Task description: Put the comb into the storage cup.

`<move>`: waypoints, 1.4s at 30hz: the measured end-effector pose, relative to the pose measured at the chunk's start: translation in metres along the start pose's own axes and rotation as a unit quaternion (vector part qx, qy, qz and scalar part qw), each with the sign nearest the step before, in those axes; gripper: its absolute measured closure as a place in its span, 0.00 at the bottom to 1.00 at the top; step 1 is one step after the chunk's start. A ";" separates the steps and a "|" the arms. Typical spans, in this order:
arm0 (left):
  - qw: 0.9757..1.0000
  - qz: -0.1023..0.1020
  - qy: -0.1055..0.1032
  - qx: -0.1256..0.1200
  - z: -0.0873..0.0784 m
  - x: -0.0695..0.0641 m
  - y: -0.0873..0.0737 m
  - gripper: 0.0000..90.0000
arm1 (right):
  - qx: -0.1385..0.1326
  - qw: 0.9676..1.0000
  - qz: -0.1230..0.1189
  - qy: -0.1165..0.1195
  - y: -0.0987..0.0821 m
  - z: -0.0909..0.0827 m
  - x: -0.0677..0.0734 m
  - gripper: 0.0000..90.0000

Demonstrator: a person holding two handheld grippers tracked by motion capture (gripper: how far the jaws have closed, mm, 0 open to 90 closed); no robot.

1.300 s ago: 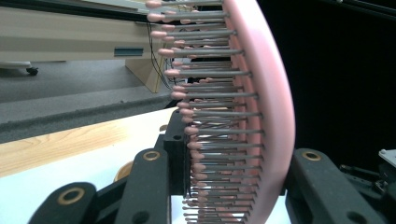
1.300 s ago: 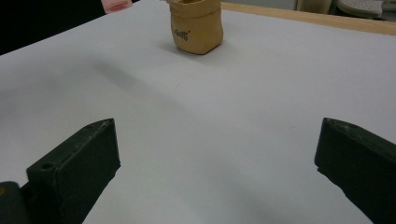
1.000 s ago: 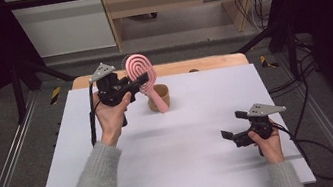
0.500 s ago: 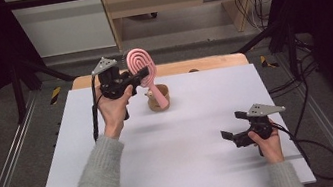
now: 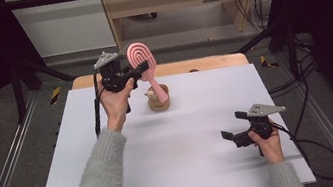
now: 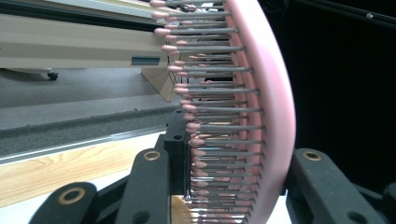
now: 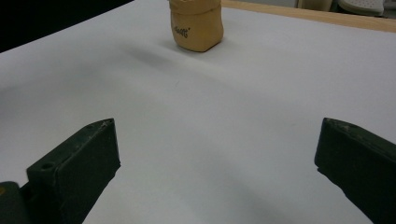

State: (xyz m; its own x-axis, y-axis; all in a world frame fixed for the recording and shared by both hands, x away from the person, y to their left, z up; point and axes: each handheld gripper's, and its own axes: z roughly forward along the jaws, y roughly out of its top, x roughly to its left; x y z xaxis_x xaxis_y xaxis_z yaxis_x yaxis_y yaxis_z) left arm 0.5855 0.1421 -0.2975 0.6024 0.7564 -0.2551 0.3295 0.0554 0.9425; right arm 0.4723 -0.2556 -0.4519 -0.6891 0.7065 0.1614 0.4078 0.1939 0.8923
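A pink hairbrush (image 5: 141, 61) with grey pink-tipped bristles (image 6: 219, 112) is held upright at the back of the table by my left gripper (image 5: 134, 74), which is shut on its head. The brush's handle slants down into a small tan pouch (image 5: 159, 98) standing on the white table top; the same pouch (image 7: 196, 25) appears far ahead in the right gripper view. My right gripper (image 5: 230, 137) rests low on the table at the front right, open, its jaws wide apart with nothing between them (image 7: 215, 163).
The white table top (image 5: 179, 157) spreads wide between the two hands. A wooden strip (image 5: 210, 62) runs along its back edge. Metal rails (image 5: 0, 175) flank the table, and cables (image 5: 314, 146) trail at the right.
My left gripper has lifted the brush a little and shifted it slightly right, its handle now over the pouch. The right gripper has stayed put.
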 end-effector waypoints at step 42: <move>0.999 -0.015 0.033 -0.014 0.031 0.025 0.005 0.69 | 0.003 1.000 -0.002 0.002 -0.001 0.001 0.000 0.00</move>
State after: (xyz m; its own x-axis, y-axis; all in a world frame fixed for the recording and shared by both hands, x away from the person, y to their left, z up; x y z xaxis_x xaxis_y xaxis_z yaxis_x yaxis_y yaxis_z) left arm 0.6247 0.1414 -0.3063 0.5428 0.7958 -0.2686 0.3248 0.0960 0.9409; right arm 0.4725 -0.2549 -0.4532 -0.6932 0.7027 0.1603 0.4087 0.2000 0.8905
